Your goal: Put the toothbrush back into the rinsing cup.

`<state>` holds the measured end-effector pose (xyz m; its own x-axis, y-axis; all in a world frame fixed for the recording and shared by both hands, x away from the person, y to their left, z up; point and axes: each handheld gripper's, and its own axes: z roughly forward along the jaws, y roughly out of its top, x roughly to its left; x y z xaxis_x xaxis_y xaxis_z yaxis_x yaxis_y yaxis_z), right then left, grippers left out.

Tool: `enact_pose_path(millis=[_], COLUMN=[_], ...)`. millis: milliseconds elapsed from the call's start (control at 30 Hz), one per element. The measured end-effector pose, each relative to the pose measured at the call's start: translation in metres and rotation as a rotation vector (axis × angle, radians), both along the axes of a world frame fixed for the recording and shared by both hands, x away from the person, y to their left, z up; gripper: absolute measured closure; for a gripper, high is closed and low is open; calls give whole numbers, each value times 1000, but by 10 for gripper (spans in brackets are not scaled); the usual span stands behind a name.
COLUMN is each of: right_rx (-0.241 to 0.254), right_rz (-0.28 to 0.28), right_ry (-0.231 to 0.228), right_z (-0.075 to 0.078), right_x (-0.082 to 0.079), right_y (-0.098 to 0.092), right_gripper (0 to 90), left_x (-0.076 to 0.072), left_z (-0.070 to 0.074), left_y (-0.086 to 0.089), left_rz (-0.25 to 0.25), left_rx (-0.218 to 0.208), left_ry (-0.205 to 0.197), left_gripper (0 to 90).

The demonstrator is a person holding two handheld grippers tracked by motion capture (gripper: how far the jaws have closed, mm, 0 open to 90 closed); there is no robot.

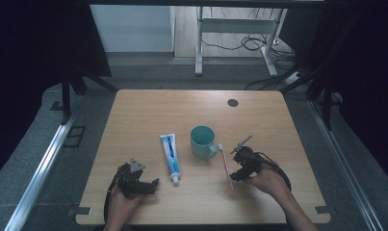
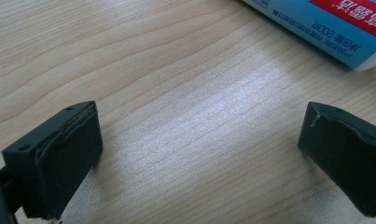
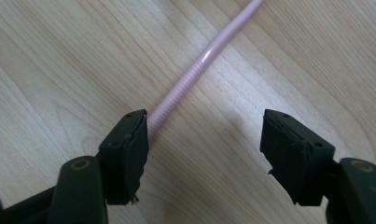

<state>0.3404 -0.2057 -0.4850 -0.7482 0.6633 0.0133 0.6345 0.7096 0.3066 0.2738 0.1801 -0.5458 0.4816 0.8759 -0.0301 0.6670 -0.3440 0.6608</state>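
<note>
- The right gripper (image 1: 236, 174) is held low over the wooden table (image 1: 148, 110), near the lower end of the pink toothbrush (image 1: 226, 163)
- In the right gripper view the right gripper (image 3: 204, 140) has its jaws apart, and they do not press on anything; they are released
- In that view the toothbrush handle (image 3: 199, 63) comes from the upper right and runs down to the left jaw, where its lower part goes behind the tip of that jaw; I cannot tell if it touches the pad
- The handle does not lie in the middle of the gap: it is at the left side, and the right jaw stands well apart from it, with bare wood between
- In the high view the toothbrush lies flat on the table, with its white head toward the far side, just beside the teal cup (image 1: 202, 141)
- The left gripper (image 1: 143, 185) rests near the front edge of the table, to the left of the toothpaste tube (image 1: 170, 156)
- In the left gripper view the left gripper (image 2: 199, 154) has its jaws wide apart over bare wood, holding nothing
- The toothpaste tube (image 2: 325, 23) is in the upper right corner of that view, beyond the jaws and not between them
</note>
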Motion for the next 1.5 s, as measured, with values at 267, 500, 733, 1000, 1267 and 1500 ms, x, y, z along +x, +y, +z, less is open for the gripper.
enact_pose_path(millis=[267, 500, 733, 1000, 1267, 1500], right_rx=[-63, -80, -102, -130, -158, -186], right_rz=[31, 25, 18, -6, -35, -67], right_ry=[49, 75, 98, 111, 123, 145], right_z=[0, -4, -11, -16, -15, -15], right_x=[8, 14, 19, 23, 28, 34], right_y=[19, 32, 41, 45, 44, 38], right_gripper=[423, 497, 532, 608, 726, 821], left_x=[0, 0, 0, 0, 0, 0], left_z=[0, 0, 0, 0, 0, 0], left_y=[0, 0, 0, 0, 0, 0], left_rz=[0, 0, -1, 0, 0, 0], left_rx=[-1, 0, 0, 0, 0, 0], left_ry=[0, 0, -1, 0, 0, 0], left_gripper=[0, 0, 0, 0, 0, 0])
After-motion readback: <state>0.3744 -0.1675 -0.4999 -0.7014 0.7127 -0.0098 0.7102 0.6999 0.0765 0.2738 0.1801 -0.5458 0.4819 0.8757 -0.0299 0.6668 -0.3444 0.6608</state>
